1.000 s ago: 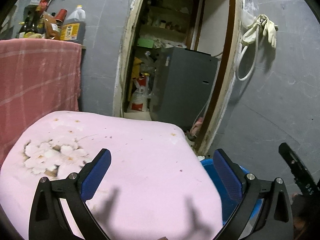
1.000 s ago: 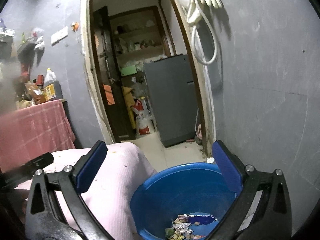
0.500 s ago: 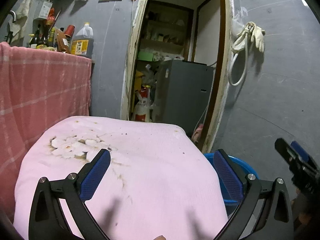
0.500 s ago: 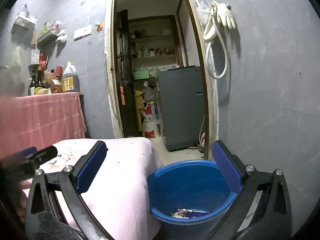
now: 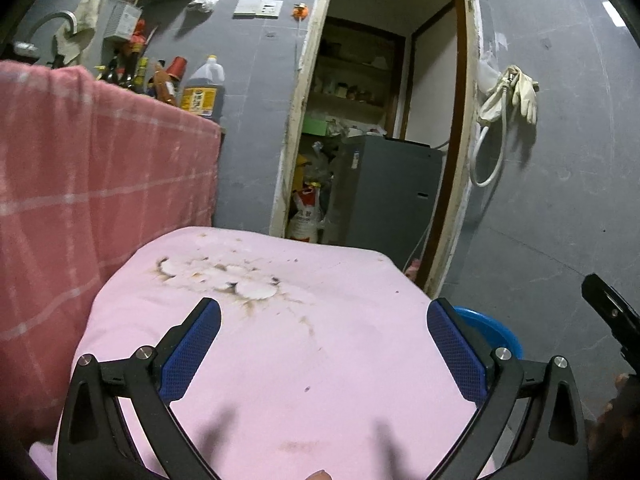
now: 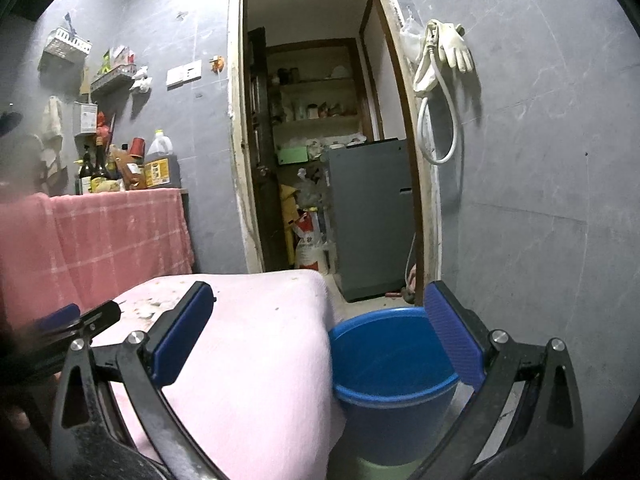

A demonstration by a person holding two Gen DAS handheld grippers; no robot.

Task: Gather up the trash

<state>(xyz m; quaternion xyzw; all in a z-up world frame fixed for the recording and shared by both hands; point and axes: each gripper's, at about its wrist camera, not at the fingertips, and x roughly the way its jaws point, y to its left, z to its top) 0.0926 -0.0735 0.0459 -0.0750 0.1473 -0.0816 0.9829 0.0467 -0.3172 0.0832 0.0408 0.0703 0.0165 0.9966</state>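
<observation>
Trash is not visible to us now; the blue bucket (image 6: 394, 364) meant for it stands on the floor just beside the pink-covered worktop (image 5: 280, 360). Our left claw (image 5: 323, 344) and right claw (image 6: 320, 332) both gape wide, empty. We judge scraps light and crumply, best pinched mid-body.

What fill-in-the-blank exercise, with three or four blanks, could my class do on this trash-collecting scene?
1. The bucket beside the covered table is coloured ____.
2. The cloth under the left gripper is pale ____.
3. Both the left gripper and the right gripper have their jaws ____, holding nothing.
4. Hanging on the wall right of the doorway, by the white hose, is a pair of rubber ____.

Missing words: blue; pink; open; gloves
</observation>
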